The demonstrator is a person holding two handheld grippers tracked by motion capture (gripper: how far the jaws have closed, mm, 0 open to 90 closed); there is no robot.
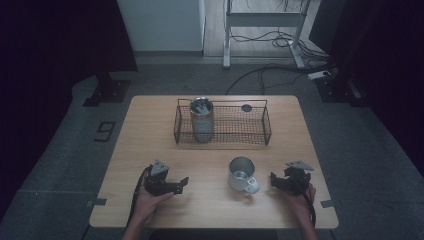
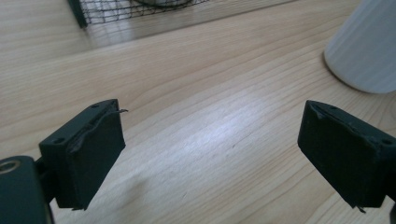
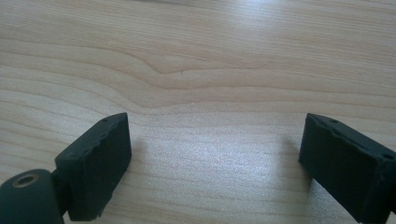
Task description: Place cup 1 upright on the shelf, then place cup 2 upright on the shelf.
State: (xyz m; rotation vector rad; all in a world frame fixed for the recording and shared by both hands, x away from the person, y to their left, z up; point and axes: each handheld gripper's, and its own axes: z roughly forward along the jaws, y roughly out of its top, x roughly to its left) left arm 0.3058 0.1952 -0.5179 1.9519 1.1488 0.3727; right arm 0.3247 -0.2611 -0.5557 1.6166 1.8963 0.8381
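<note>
At the near edge of the wooden worktop (image 1: 150, 130), the left hand-held gripper (image 1: 183, 183) rests low over the wood with its jaws pointing toward the middle of the surface, and the right hand-held gripper (image 1: 273, 178) sits at the same depth on the other side, its jaws pointing back toward the left one. Between them stands a white mug (image 1: 242, 175), upright, its mouth open to the top and its handle turned toward the near edge; it is just beside the right hand-held gripper and a little farther from the left one, touching neither. In the left gripper view the jaws stand apart with bare wood between them, released and grasping nothing, and the mug's (image 2: 366, 46) ribbed white wall shows ahead and off to the upper right, outside the gap. In the right gripper view the jaws are likewise spread over bare wood grain, released, with nothing between them. Farther back, near the far edge, sits a black wire basket (image 1: 260, 122), and a metal tumbler (image 1: 201, 120) stands upright inside its left end. A small dark round disc (image 1: 246, 107) lies at the basket's far side.
</note>
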